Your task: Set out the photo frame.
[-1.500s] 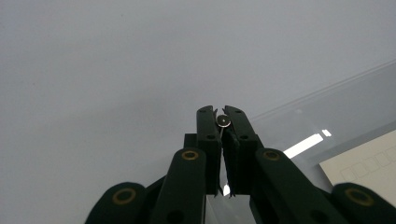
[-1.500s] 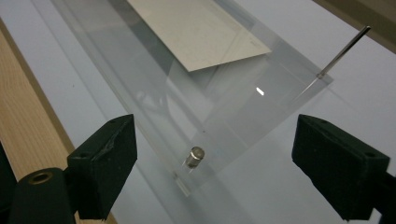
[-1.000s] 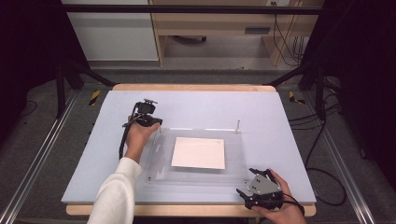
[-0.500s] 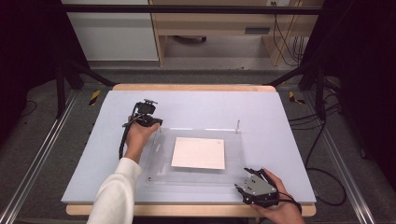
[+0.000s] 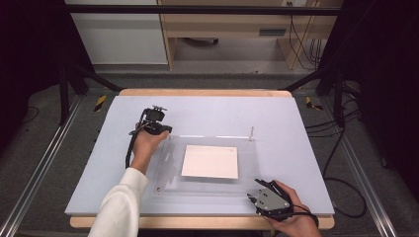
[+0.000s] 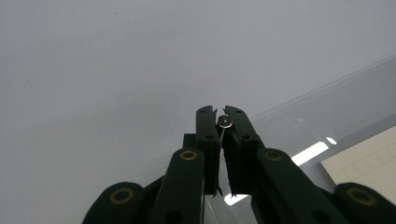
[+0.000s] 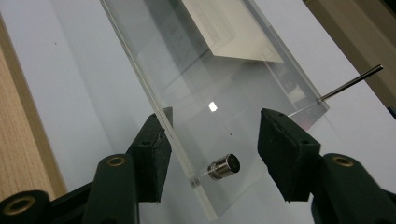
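High view: a clear acrylic plate [image 5: 207, 170] lies flat on the pale blue table mat [image 5: 207, 111], with a white card [image 5: 210, 162] under or on its middle. The left gripper [image 5: 157, 129] sits at the plate's far left corner; the right gripper [image 5: 254, 196] sits at the near right corner. A thin metal pin [image 5: 251, 133] stands upright at the far right corner. Left gripper view: the jaws are drawn together on a small round-headed pin [image 6: 225, 122] pinched between the tips, beside the plate's edge [image 6: 322, 88]. Right gripper view: the jaws have just been closing and stand apart, astride the plate's corner [image 7: 205, 186], where a short metal stud [image 7: 224, 166] sits between them; neither pad presses on it.
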A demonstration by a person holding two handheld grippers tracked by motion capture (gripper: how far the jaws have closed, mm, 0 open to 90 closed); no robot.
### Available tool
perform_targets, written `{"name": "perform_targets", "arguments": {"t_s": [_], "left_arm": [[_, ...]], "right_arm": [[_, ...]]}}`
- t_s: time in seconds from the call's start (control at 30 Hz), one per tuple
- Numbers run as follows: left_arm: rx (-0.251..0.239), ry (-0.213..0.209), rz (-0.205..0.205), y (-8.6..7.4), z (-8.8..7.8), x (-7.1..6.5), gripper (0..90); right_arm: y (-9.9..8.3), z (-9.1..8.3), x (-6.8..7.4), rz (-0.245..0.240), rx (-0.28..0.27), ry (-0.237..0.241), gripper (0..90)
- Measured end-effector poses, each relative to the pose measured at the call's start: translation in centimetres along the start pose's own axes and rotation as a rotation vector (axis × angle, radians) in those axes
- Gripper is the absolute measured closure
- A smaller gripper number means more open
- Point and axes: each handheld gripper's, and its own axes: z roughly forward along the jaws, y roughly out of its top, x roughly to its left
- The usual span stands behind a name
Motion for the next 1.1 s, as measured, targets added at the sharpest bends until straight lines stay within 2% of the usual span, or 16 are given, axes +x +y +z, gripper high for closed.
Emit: {"name": "perform_targets", "arguments": {"t_s": [0.13,0.23,0.3,0.37,0.57,0.63,0.8,0.83,0.9,1.0,1.1], "left_arm": [[-0.022,0.002,-0.003,-0.3,0.0,0.0,81.1],[-0.045,0.008,0.019,-0.5,-0.3,-0.1,74.3],[-0.094,0.039,0.04,-0.7,-1.3,-0.2,72.3],[-0.129,0.043,0.048,-0.7,-2.1,-0.4,70.0],[-0.203,0.041,0.119,-1.7,-5.0,-1.1,61.0],[-0.226,0.042,0.166,-2.3,-5.8,-1.4,59.3],[-0.268,0.001,0.192,-3.6,-7.0,-2.0,51.6],[-0.299,-0.019,0.186,-4.1,-7.4,-2.1,48.2],[-0.322,-0.037,0.177,-4.5,-7.7,-2.2,44.8],[-0.301,-0.067,0.192,-4.4,-8.2,-2.0,37.5],[-0.314,-0.092,0.179,-4.4,-9.1,-1.8,30.8]], "right_arm": [[0.1,-0.1,0.0,-0.009,-0.005,-0.006,46.8],[0.2,-0.2,0.0,-0.009,-0.008,-0.007,48.2],[0.4,-0.4,-0.1,-0.002,-0.017,-0.012,49.7],[0.5,-0.6,-0.2,-0.001,-0.031,-0.018,50.8],[0.8,-1.0,-0.5,0.012,-0.052,-0.03,52.9],[0.9,-1.1,-0.8,0.024,-0.062,-0.027,53.3],[1.3,-1.4,-1.2,0.04,-0.072,-0.037,54.7],[1.4,-1.5,-1.3,0.049,-0.072,-0.035,54.8],[1.5,-1.5,-1.4,0.053,-0.07,-0.033,54.8],[1.9,-1.7,-1.8,0.063,-0.063,-0.025,54.9],[2.3,-1.9,-2.4,0.079,-0.063,-0.018,55.7]]}}
